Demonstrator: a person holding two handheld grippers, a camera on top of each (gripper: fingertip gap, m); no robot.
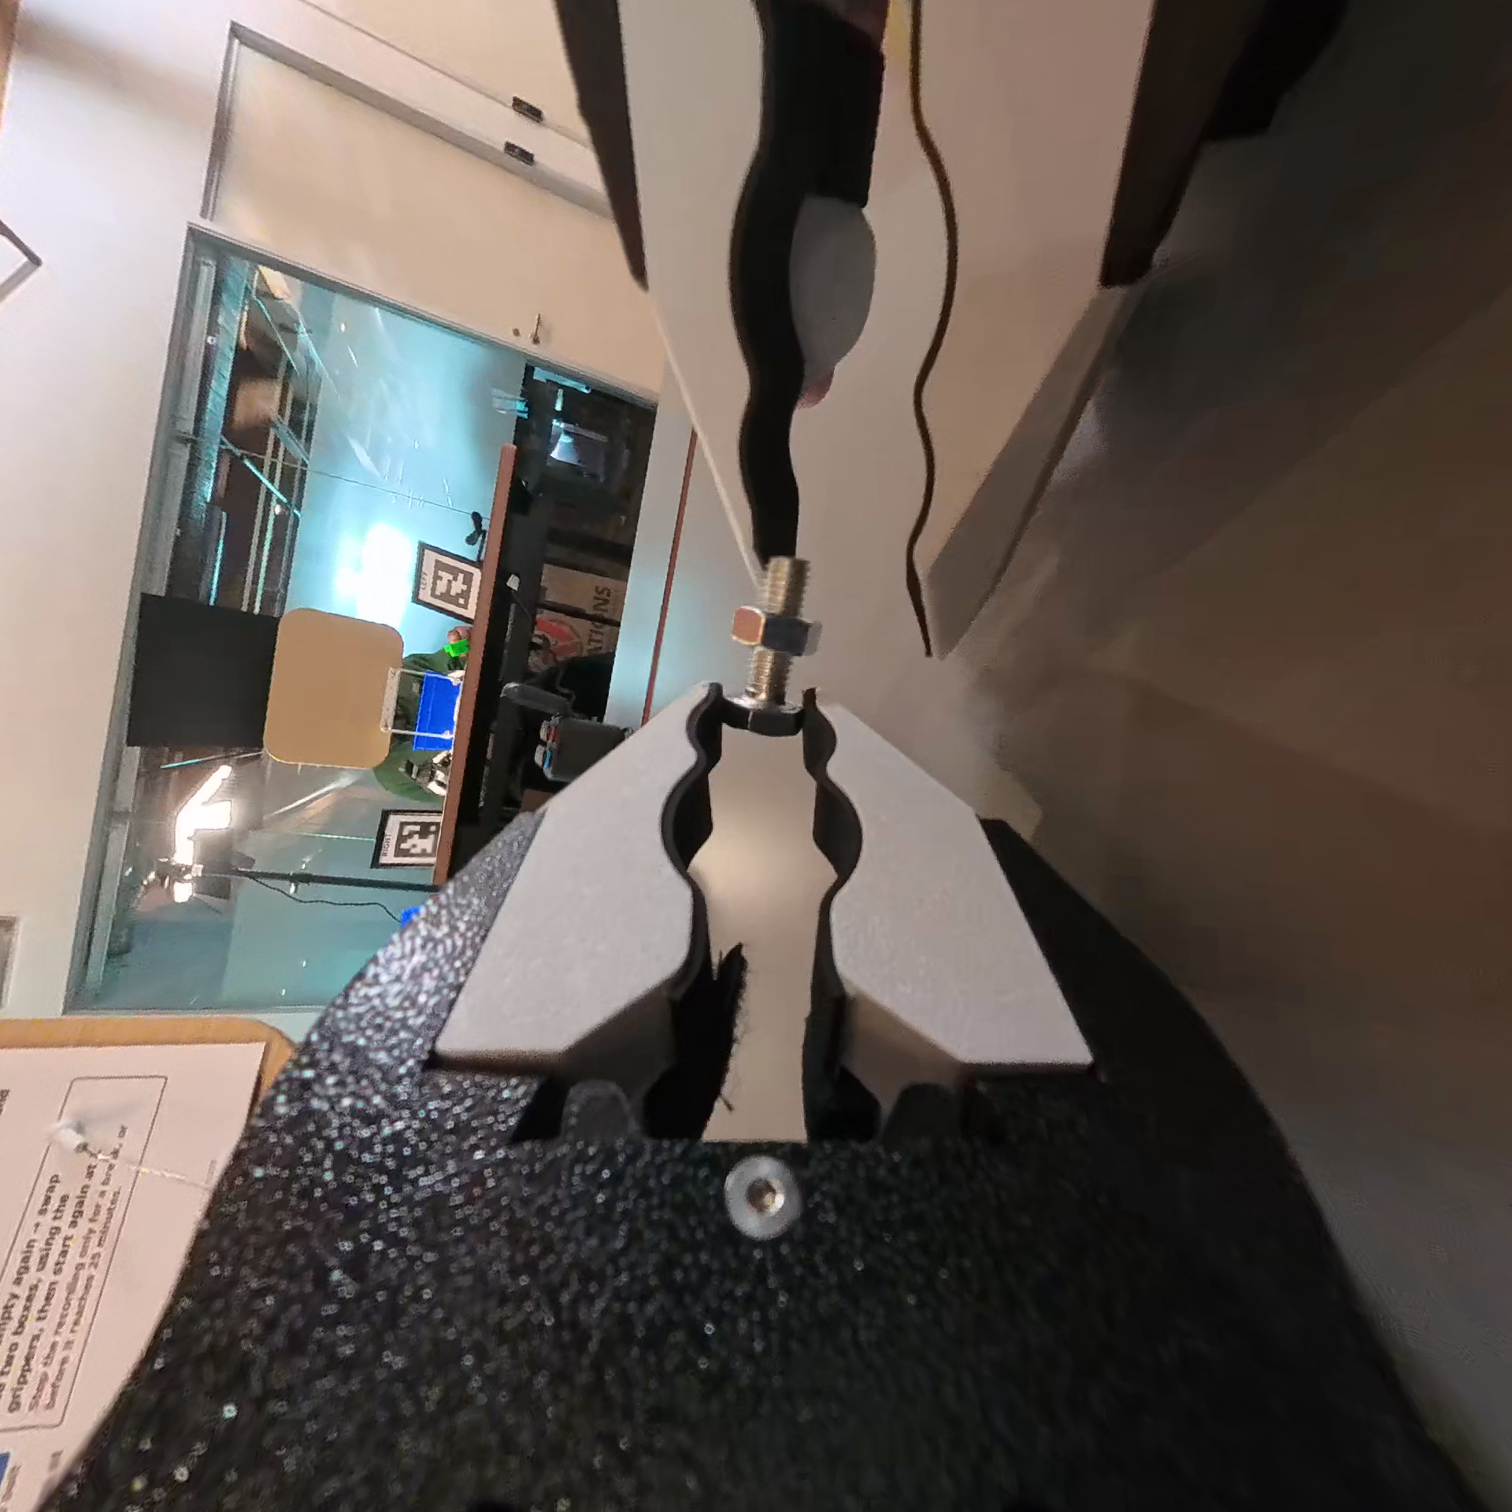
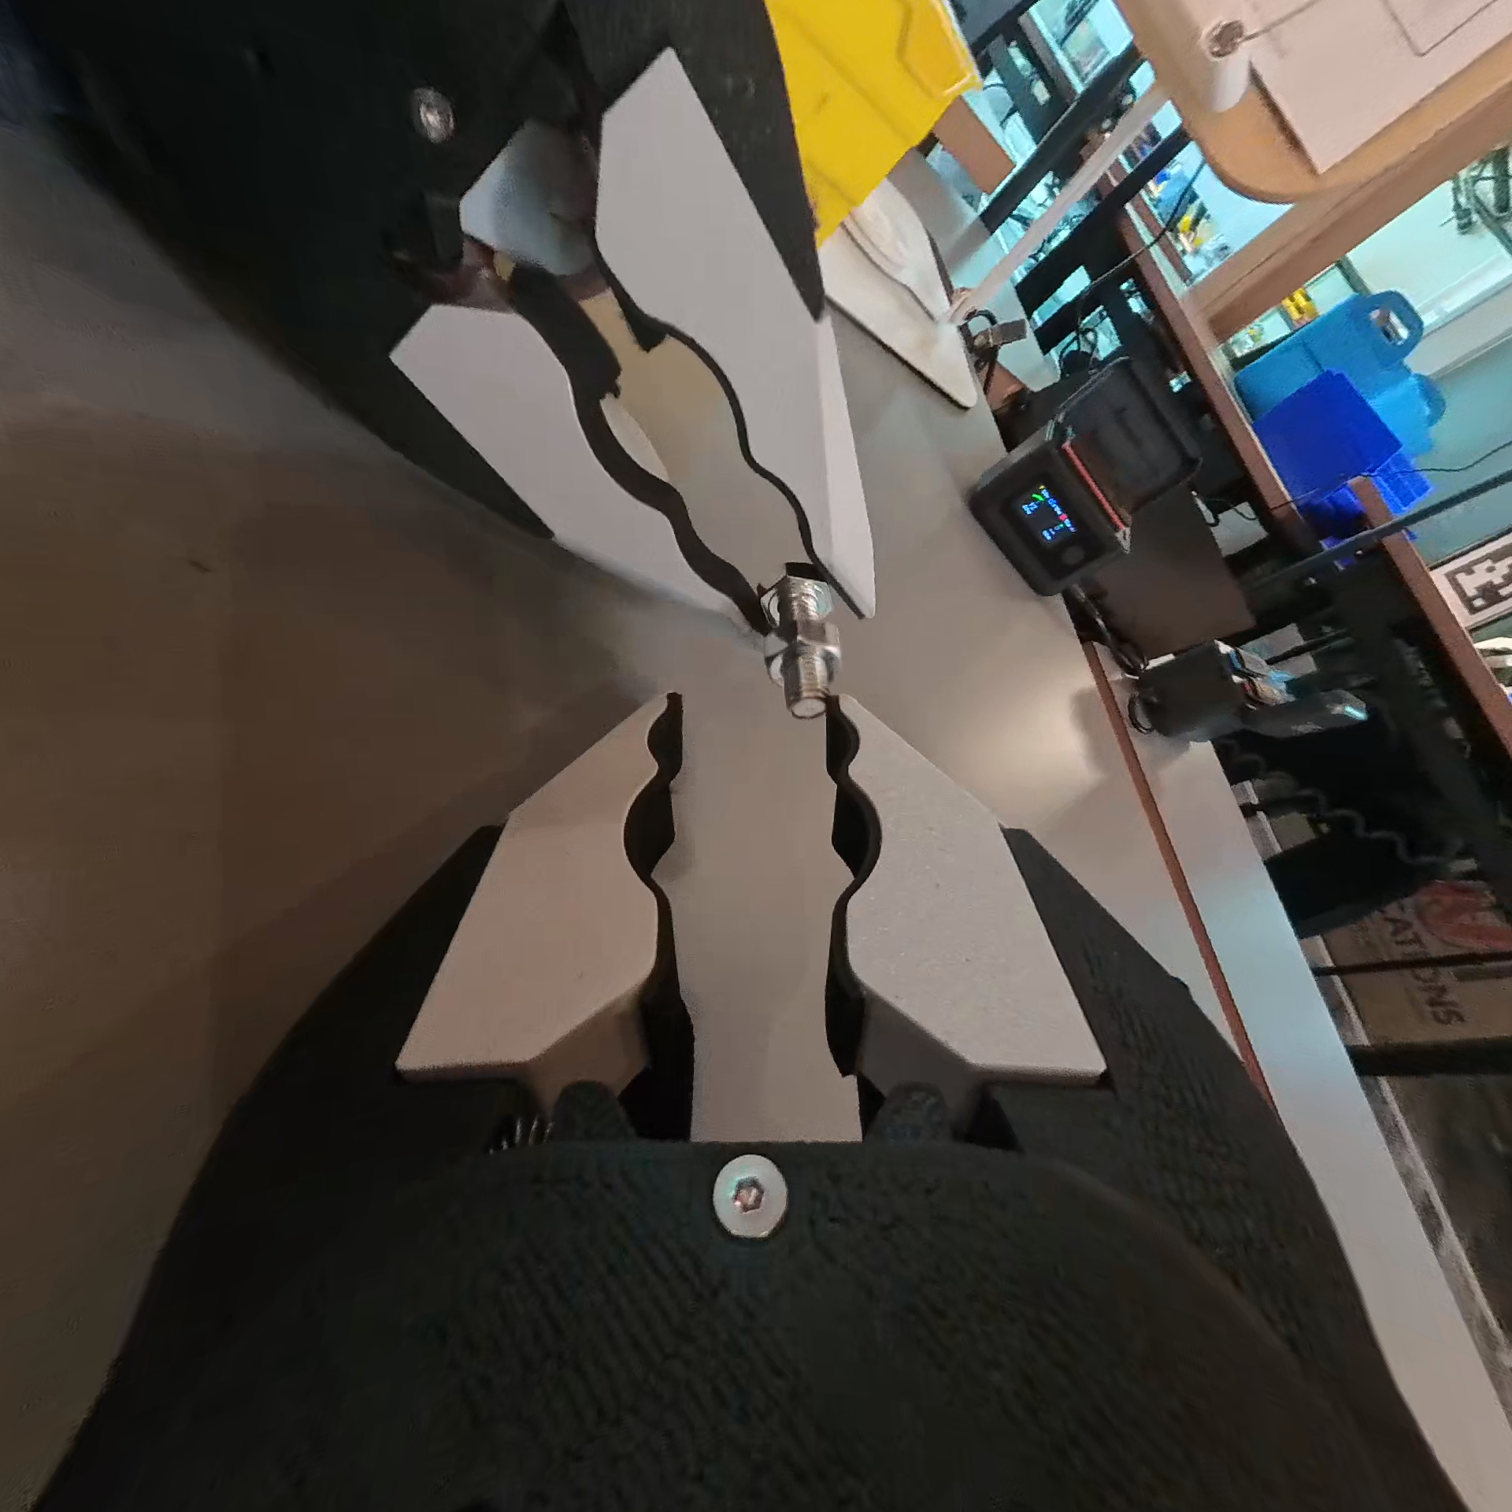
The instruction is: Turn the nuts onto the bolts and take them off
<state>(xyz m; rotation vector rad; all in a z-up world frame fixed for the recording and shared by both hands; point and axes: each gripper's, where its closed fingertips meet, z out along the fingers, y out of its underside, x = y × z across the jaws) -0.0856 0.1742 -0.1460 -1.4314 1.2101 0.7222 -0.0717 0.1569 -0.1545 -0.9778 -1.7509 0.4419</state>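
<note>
One nut sits mid-bolt, beyond left tool.

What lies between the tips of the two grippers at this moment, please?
Only the bolt with its nut threaded partway along; the left gripper pinches its head, and the right gripper is open at the free end, in both views.

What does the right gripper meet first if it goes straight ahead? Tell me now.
Probably the bolt: its free end sits at the right gripper's open fingers, close beside one fingertip. Beyond it come the nut, then the left gripper holding the bolt's head. Depth is unclear.
</note>
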